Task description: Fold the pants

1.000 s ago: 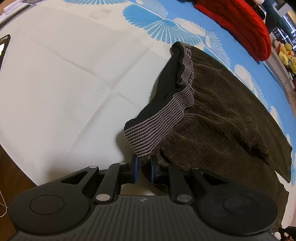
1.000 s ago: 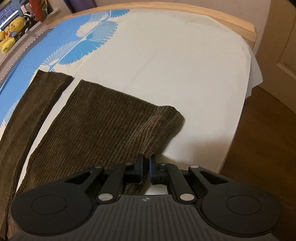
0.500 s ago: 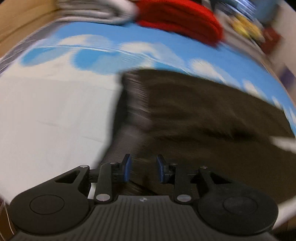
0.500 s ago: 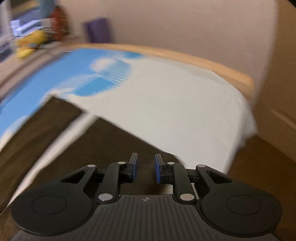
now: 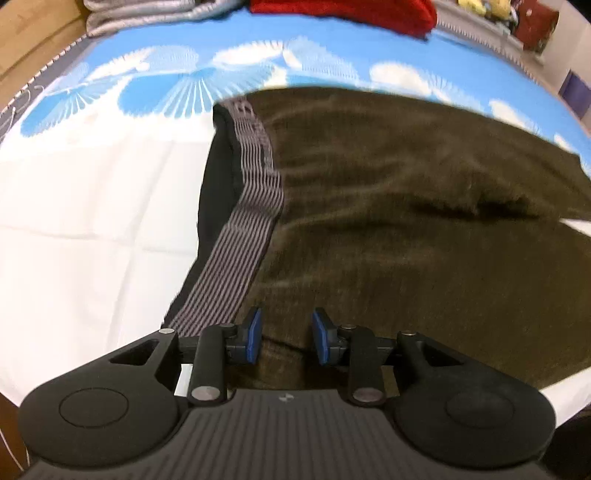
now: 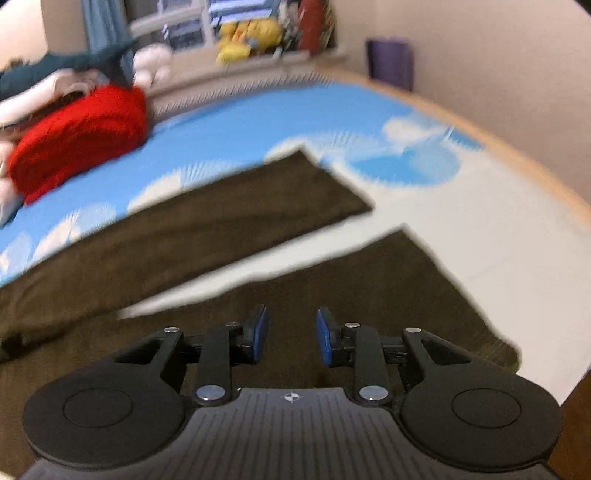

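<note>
Dark olive corduroy pants (image 5: 406, 206) lie flat on the bed, with a grey striped waistband (image 5: 251, 206) at the left. My left gripper (image 5: 284, 336) is open and empty, over the pants just right of the waistband's near end. In the right wrist view the two legs (image 6: 221, 218) lie spread apart with a strip of white sheet between them. My right gripper (image 6: 291, 336) is open and empty above the near leg (image 6: 369, 295), close to its hem.
The bed has a white sheet (image 5: 92, 206) and a blue patterned cover (image 5: 221, 62). A red garment (image 6: 81, 136) and grey folded cloth (image 5: 140, 14) lie at the far side. Plush toys (image 6: 247, 37) sit on a shelf. The bed's wooden edge (image 6: 535, 158) curves at right.
Both grippers were shut on the pants, left on the waistband corner, right on the leg hem. Both have let go, opened, and swung to face across the flat pants.
</note>
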A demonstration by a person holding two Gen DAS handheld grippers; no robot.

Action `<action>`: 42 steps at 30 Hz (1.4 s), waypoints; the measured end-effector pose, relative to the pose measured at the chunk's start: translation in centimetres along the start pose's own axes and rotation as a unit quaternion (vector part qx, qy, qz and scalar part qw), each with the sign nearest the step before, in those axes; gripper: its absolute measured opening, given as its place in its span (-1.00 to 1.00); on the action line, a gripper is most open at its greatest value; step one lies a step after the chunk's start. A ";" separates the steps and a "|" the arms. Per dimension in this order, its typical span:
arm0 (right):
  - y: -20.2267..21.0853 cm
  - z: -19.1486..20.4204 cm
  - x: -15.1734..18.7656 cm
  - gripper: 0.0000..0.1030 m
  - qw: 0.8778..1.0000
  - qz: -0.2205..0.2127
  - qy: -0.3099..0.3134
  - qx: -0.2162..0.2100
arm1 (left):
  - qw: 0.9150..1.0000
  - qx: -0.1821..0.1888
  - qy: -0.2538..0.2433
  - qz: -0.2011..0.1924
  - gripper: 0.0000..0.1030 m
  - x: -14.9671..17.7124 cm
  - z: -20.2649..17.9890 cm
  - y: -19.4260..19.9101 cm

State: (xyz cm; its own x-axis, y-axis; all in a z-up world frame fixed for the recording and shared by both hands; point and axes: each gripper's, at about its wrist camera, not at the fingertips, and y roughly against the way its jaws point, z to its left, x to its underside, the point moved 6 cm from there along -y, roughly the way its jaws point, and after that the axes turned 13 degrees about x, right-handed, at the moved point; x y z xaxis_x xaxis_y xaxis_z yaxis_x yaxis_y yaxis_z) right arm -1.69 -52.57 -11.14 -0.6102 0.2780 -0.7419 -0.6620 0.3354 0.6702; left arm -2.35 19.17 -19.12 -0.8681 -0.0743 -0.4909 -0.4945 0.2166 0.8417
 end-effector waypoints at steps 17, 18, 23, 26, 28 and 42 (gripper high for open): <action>4.9 7.5 -2.1 0.05 0.988 -0.129 0.026 -0.086 | 0.988 -0.022 -0.051 -0.146 0.22 -3.7 -5.4 3.3; 4.9 8.1 -2.1 0.07 0.987 -0.128 0.030 -0.090 | 0.988 -0.020 -0.047 -0.146 0.22 -3.9 -5.5 3.2; 5.3 9.6 -2.3 0.36 0.987 -0.123 0.028 -0.100 | 0.988 0.006 -0.050 -0.145 -0.02 -4.8 -6.1 3.2; 4.7 10.0 -2.6 0.36 0.988 -0.109 0.015 -0.112 | 0.990 0.018 -0.058 -0.124 -0.76 -6.1 -7.1 2.3; 4.5 10.3 -2.8 0.29 0.987 -0.101 0.014 -0.122 | 0.990 0.014 -0.079 -0.116 -0.97 -7.8 -7.9 1.2; 4.5 11.8 -3.4 -0.86 0.977 -0.121 0.075 -0.157 | 0.990 -0.033 -0.047 -0.130 -0.93 -20.2 -1.2 -10.8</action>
State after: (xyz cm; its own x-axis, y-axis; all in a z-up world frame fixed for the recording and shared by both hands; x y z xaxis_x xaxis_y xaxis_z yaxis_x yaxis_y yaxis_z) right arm 2.57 -41.36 -5.90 -0.4602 0.0810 -0.8841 -0.8817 0.0749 0.4658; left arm 20.48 17.13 -17.98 -0.7050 -0.0281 -0.7086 -0.7049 0.1380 0.6958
